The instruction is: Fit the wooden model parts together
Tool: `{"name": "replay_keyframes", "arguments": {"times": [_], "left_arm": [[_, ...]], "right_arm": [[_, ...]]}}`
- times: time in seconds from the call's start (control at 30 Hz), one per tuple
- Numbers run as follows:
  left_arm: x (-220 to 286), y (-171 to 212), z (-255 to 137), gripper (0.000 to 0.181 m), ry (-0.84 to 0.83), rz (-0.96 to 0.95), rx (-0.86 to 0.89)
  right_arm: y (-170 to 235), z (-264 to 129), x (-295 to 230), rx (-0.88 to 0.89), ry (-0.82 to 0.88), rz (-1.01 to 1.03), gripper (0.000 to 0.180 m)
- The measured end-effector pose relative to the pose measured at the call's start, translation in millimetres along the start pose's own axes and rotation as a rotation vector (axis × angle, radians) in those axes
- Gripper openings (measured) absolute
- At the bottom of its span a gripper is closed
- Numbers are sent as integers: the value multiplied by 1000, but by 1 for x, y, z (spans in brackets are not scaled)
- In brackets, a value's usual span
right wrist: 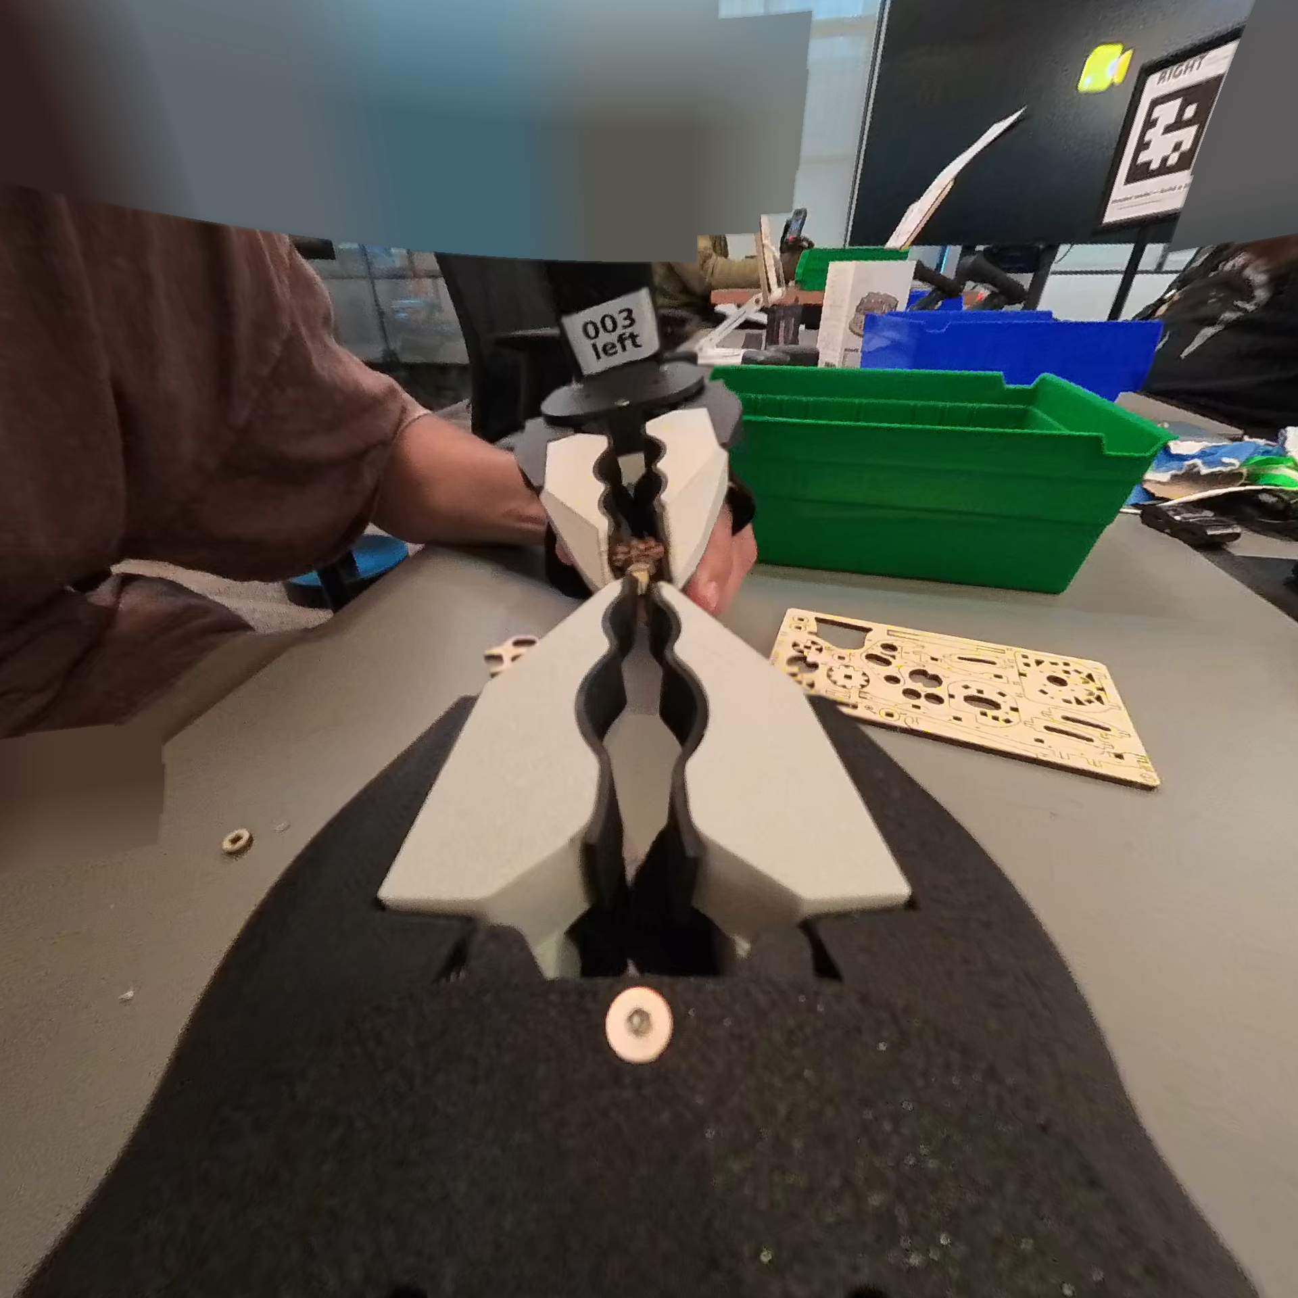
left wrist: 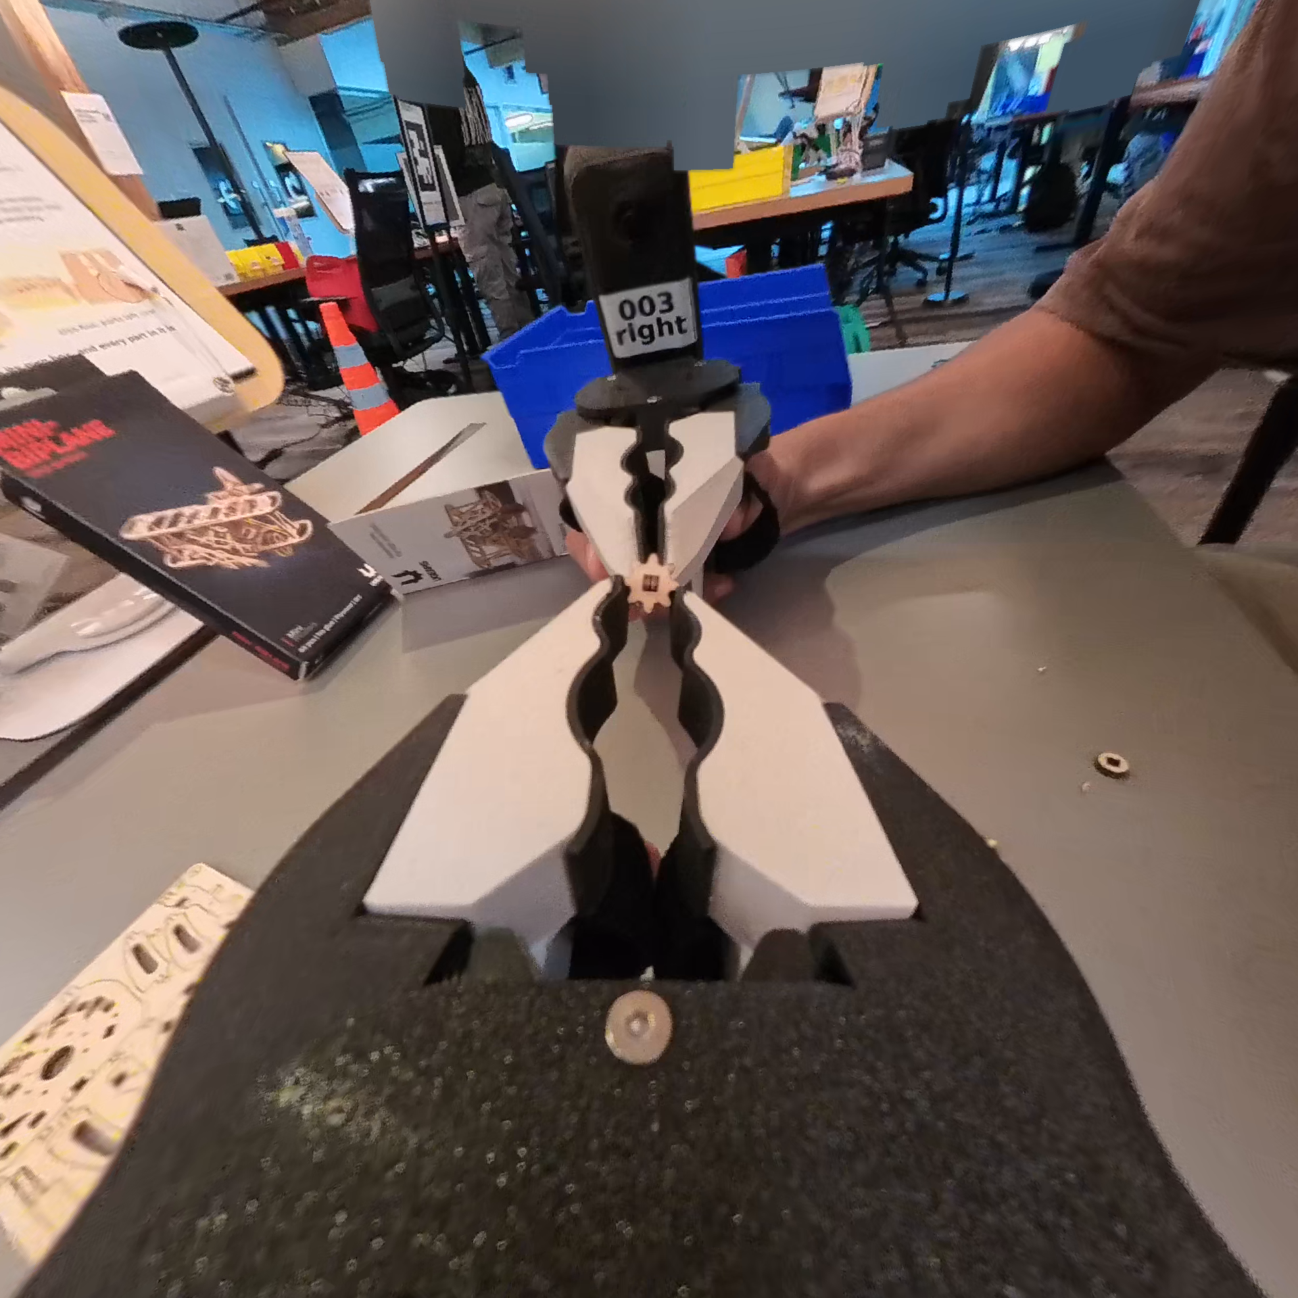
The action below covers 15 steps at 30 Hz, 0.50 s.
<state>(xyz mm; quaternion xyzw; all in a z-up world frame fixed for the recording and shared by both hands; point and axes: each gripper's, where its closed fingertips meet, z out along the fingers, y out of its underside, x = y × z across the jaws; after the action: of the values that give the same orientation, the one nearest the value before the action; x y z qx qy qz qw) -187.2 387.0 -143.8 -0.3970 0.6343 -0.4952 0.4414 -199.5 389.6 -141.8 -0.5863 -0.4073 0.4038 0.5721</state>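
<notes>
Left gripper (left wrist: 652,586) clamps a small wooden gear (left wrist: 652,584). Right gripper (right wrist: 640,577), at its 12 o'clock, pinches a thin wooden peg (right wrist: 640,576), tips meeting.

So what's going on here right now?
A person holds both grippers tip to tip above the grey table. The left gripper is shut on a small wooden gear; the right gripper pinches a thin wooden pin, meeting the gear's centre. A punched-out wooden parts sheet and a loose wooden washer lie on the table.
</notes>
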Motion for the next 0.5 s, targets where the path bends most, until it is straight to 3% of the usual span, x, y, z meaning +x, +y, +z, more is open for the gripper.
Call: {"name": "replay_keyframes", "arguments": {"times": [0.5], "left_arm": [[-5, 3, -1, 9, -12, 6, -15]], "right_arm": [[-3, 0, 3, 26, -15, 99, 2]]}}
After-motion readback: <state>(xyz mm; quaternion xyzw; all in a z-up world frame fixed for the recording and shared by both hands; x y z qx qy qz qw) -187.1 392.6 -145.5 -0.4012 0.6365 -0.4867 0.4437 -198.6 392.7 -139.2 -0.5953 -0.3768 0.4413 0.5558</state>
